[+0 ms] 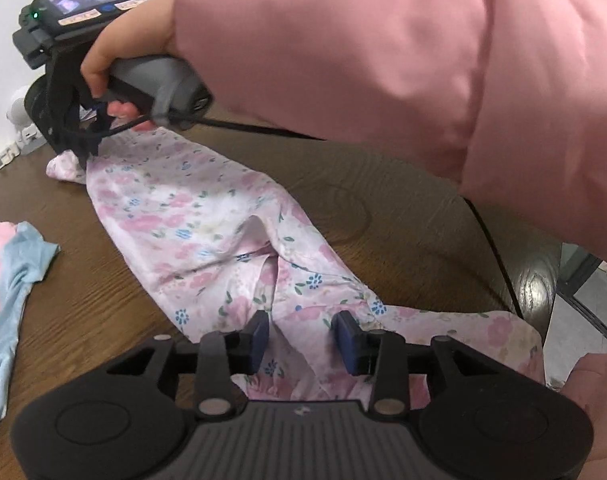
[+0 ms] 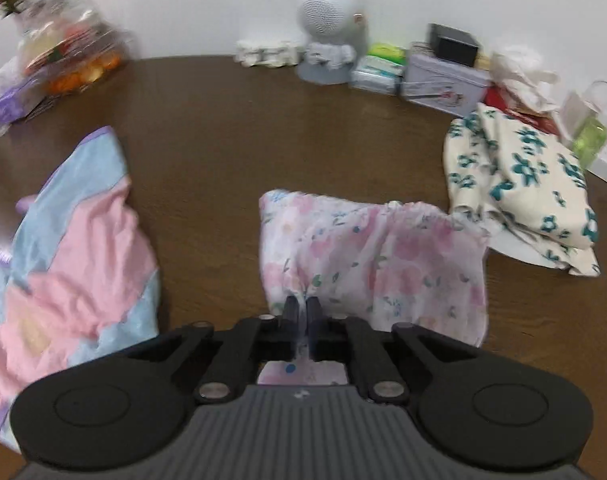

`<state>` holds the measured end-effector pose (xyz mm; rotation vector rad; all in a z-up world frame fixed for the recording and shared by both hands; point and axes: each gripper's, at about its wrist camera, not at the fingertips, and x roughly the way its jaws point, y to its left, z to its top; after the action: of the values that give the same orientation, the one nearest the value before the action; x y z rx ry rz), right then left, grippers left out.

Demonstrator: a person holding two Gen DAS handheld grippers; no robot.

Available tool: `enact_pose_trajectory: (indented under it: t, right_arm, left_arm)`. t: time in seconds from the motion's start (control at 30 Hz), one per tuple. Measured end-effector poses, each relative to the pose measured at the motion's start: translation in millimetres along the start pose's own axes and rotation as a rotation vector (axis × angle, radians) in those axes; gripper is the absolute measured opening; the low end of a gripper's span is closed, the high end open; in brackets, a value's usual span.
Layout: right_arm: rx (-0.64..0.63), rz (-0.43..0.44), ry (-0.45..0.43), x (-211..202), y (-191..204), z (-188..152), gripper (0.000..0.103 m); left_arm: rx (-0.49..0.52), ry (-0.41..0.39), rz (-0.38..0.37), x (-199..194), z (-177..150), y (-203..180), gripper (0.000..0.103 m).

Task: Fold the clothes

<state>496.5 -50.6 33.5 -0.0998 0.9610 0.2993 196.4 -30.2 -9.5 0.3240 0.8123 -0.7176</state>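
Pink floral trousers (image 1: 207, 220) lie stretched along the brown table (image 1: 403, 200). My left gripper (image 1: 303, 332) is open, its blue pads either side of a trouser leg near the hem end. My right gripper (image 2: 302, 312) is shut on the trousers' waistband end (image 2: 375, 256), which bunches ahead of it. In the left wrist view the right gripper (image 1: 85, 148) shows at the far end of the trousers, held by a hand in a pink sleeve (image 1: 383, 48).
A pink and blue garment (image 2: 75, 248) lies crumpled at the left. A folded cream cloth with teal flowers (image 2: 523, 184) sits at the right. A white speaker (image 2: 327, 36), tins, boxes and snack bags line the wall. A black cable (image 1: 495, 248) crosses the table.
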Motion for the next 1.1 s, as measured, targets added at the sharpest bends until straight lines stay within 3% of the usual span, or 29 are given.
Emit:
enact_pose_trajectory:
  t: [0.07,0.33,0.37,0.43,0.47,0.6,0.7,0.83,0.93,1.1]
  right_arm:
    - [0.031,-0.01,-0.035,-2.6,-2.4,3.6,0.003]
    - [0.048,-0.024,-0.042,15.0,-1.9,10.6,0.005]
    - [0.051,-0.021,-0.045,14.2,-3.0,9.8,0.009]
    - [0.059,-0.008,-0.052,9.7,-6.0,6.7,0.027]
    - [0.066,0.015,-0.071,0.0,-9.8,4.9,0.041]
    - [0.088,0.133,-0.169,-54.6,-28.3,-4.9,0.043]
    - [-0.027,0.179,-0.214,-104.7,-30.6,-32.8,0.043]
    - [-0.259,0.192,-0.174,-146.9,-23.2,-105.0,0.036]
    - [-0.373,0.205,-0.132,-157.3,-19.8,-162.1,0.027]
    - [-0.396,0.223,-0.141,-146.0,-19.6,-208.4,0.027]
  left_arm:
    - [0.005,-0.002,0.002,-0.5,-1.4,-1.6,0.036]
    - [0.005,-0.014,0.004,-1.4,-4.3,-5.3,0.037]
    - [0.005,-0.013,0.005,-0.9,-3.0,-4.6,0.037]
    - [-0.002,-0.014,0.0,-1.7,-3.0,-3.2,0.039]
    - [-0.006,-0.014,-0.003,-2.3,-3.1,-2.5,0.04]
    - [-0.033,-0.071,-0.008,-21.3,-3.3,2.3,0.044]
    - [-0.046,-0.118,0.02,-38.5,-1.9,6.1,0.045]
    - [-0.082,-0.115,0.081,-47.5,-4.6,15.1,0.04]
    - [-0.11,-0.103,0.088,-51.8,-12.2,18.2,0.031]
    - [-0.128,-0.078,0.111,-47.7,-17.8,13.8,0.032]
